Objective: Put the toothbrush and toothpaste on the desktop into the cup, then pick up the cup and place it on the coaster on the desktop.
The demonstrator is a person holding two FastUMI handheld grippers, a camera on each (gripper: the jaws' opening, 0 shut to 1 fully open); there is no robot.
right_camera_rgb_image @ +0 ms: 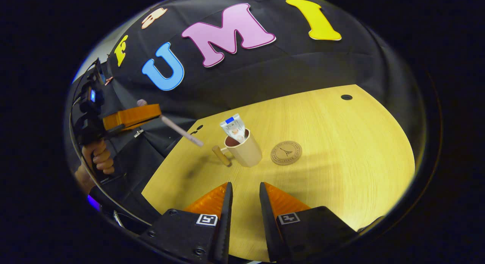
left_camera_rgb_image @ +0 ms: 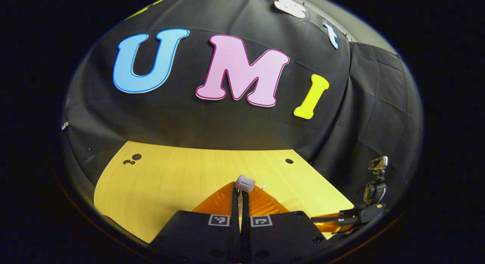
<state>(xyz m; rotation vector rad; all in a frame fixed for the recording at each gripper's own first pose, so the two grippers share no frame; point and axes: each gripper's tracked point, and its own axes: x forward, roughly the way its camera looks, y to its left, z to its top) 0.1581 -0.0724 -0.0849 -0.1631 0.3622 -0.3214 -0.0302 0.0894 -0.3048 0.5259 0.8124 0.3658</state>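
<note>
- One toothbrush (right_camera_rgb_image: 172,125): my left gripper (left_camera_rgb_image: 240,197) is clamped on it; in the left gripper view its end pokes up between my closed fingers, and in the right gripper view it hangs in the air off the desktop's left edge, slanting down toward the cup.
- One toothpaste (right_camera_rgb_image: 234,128) tube stands in the one cup (right_camera_rgb_image: 244,149), its crimped end sticking up past the rim.
- The cup sits upright near the middle of the desktop (right_camera_rgb_image: 341,173), handle toward the left edge.
- One round coaster (right_camera_rgb_image: 286,152) lies just beside the cup, toward the right edge, not touching it, nothing on it.
- My right gripper (right_camera_rgb_image: 244,203) hovers by the near edge, fingers apart, holding nothing.
- Bare wood runs from the coaster to the right and far edges.
- A hand (right_camera_rgb_image: 99,156) holds the left gripper.
</note>
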